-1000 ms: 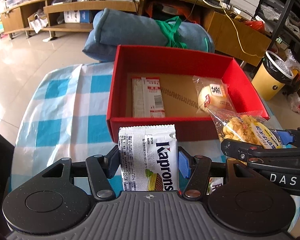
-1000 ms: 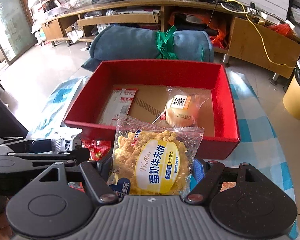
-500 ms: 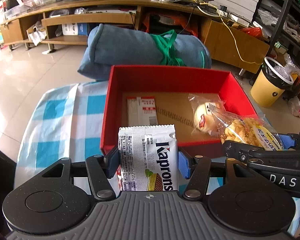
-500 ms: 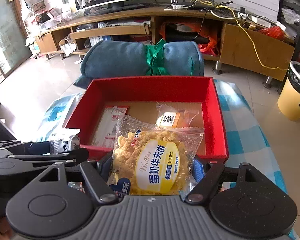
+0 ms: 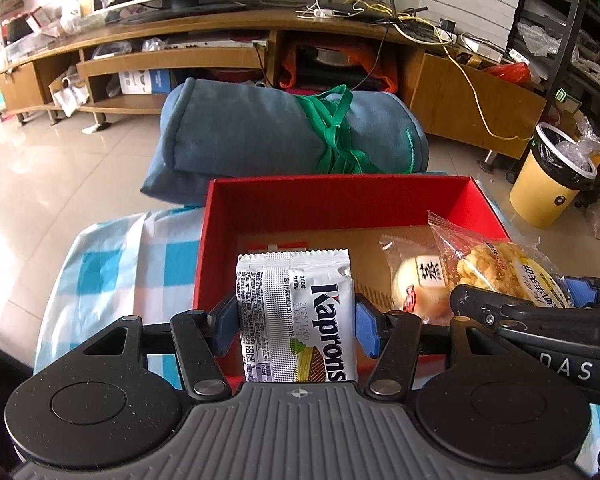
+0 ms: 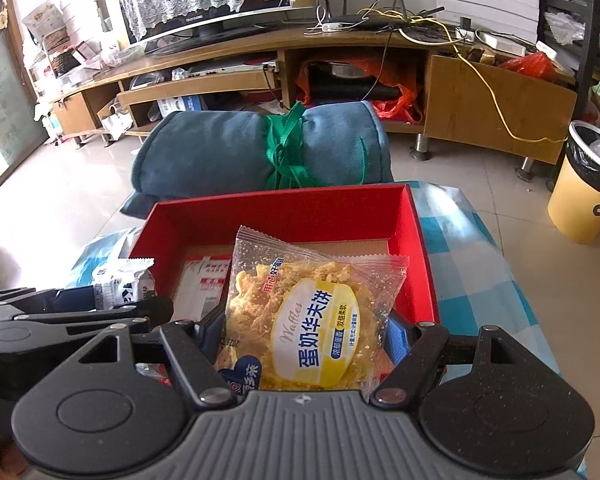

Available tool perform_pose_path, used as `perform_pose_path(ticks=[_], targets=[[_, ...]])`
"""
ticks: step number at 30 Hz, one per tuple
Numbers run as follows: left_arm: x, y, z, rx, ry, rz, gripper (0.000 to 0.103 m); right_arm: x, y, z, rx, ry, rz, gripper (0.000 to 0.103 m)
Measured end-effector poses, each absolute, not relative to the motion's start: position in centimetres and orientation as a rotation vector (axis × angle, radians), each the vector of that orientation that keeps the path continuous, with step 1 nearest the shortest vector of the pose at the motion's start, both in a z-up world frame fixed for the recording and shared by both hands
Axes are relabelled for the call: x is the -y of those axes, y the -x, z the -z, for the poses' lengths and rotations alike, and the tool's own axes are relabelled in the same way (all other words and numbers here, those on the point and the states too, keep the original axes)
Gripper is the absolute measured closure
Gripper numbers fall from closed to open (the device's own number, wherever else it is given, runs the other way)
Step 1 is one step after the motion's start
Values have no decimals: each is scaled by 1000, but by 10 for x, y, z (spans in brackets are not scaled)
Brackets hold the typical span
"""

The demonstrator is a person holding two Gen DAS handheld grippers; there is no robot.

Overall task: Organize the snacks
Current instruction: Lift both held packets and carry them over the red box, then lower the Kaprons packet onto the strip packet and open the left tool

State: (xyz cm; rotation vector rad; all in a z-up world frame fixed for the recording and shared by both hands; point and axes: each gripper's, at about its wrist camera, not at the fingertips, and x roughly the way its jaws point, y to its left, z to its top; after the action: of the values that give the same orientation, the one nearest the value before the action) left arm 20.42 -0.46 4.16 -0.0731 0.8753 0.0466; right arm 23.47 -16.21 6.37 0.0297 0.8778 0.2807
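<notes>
Snacks: wafer pack [image 5: 296, 316] clamped upright in left gripper [image 5: 296, 326], waffle bag [image 6: 308, 320] clamped in right gripper [image 6: 306, 332], both held over red box [image 5: 332, 200], apparently for dropping beside the two packets inside.

White wafer packet [image 5: 296, 316]: "Kaprons" in dark letters running up its face, with the printed dates "20251120" and "20261119" beside it.
Waffle bag [image 6: 312, 320]: script "Waffles" on the yellow label, and under it big blue "蛋奶华夫饼".
Bun wrapper [image 5: 420, 284]: one dark character, "蒸", on a white tag.
Right gripper's side [image 5: 540, 360]: pale letters "DAS".
</notes>
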Motion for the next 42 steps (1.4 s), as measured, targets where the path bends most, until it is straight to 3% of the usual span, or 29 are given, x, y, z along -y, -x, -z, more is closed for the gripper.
perform_pose_path(ticks=[31, 42], targets=[[6, -269, 12, -988, 35, -118, 38, 143, -299, -8, -915, 93, -219, 32], [1, -269, 11, -983, 38, -135, 20, 141, -298, -8, -890, 175, -189, 29]])
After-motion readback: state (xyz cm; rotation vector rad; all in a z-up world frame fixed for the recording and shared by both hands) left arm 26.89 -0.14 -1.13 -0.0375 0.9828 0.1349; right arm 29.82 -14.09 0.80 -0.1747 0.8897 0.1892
